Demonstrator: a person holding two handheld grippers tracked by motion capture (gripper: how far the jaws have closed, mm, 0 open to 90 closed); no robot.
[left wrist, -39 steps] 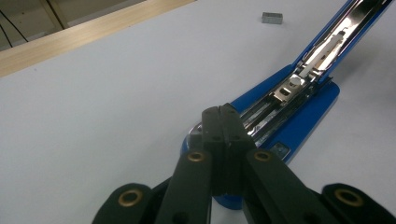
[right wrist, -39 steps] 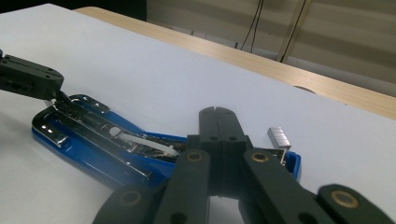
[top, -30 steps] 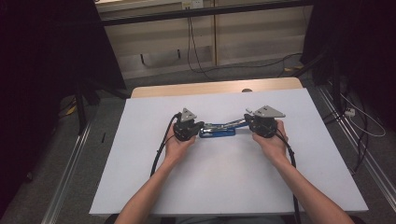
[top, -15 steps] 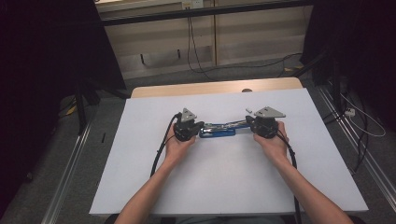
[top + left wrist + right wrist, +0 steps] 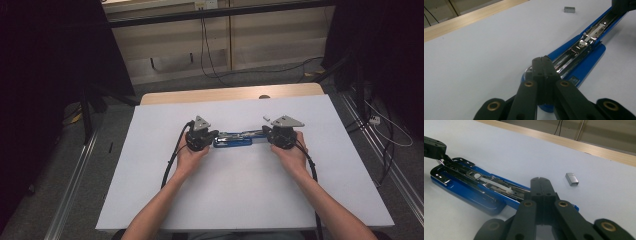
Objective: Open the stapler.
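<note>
A blue stapler (image 5: 235,138) lies opened out flat on the white table (image 5: 240,195), its metal staple channel facing up (image 5: 584,42) (image 5: 479,180). My left gripper (image 5: 216,134) (image 5: 543,60) is shut, its tips resting over the stapler's left end with nothing between the jaws. At the stapler's right end my right gripper (image 5: 266,133) (image 5: 541,181) is also shut and holds nothing. A small grey strip of staples (image 5: 266,119) (image 5: 569,9) (image 5: 572,179) lies loose on the table just beyond the right gripper.
A wooden table edge (image 5: 225,95) runs behind the white surface. Metal rails (image 5: 75,180) flank the table on the floor, and cables (image 5: 380,120) lie at the right. Dark curtains hang on both sides.
</note>
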